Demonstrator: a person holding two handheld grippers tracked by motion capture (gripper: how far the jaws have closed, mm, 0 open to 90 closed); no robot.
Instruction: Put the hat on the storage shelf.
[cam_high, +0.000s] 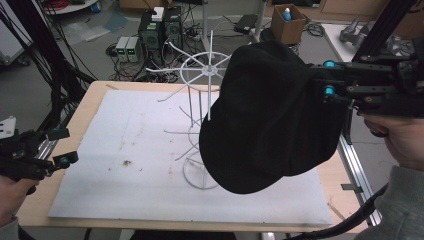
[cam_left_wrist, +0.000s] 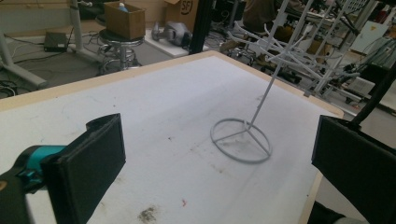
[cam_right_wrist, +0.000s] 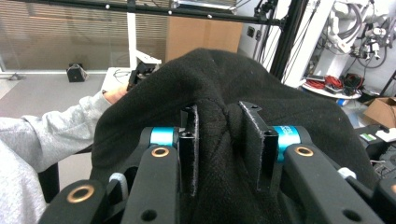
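Right gripper (cam_high: 320, 80): jaws pinched on a fold of the black cap (cam_high: 272, 117).
Black cap: held in the air at the right, in front of the white wire rack (cam_high: 202, 100).
Left gripper (cam_high: 62, 147): jaws wide apart, holding nothing, at the near left table (cam_high: 95, 95) edge.

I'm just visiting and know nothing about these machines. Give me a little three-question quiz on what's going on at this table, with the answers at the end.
1. True or false: the right tongs are shut on the black cap.
2. What is between the jaws of the left tongs? A) the cap B) nothing C) a cable
3. What does the white wire rack stand on?

Key
1. True: both jaws pinch a fold of the cap's cloth, and the cap hangs in the air over the rack.
2. B: the jaws stand wide apart.
3. The white mat that covers the wooden table.
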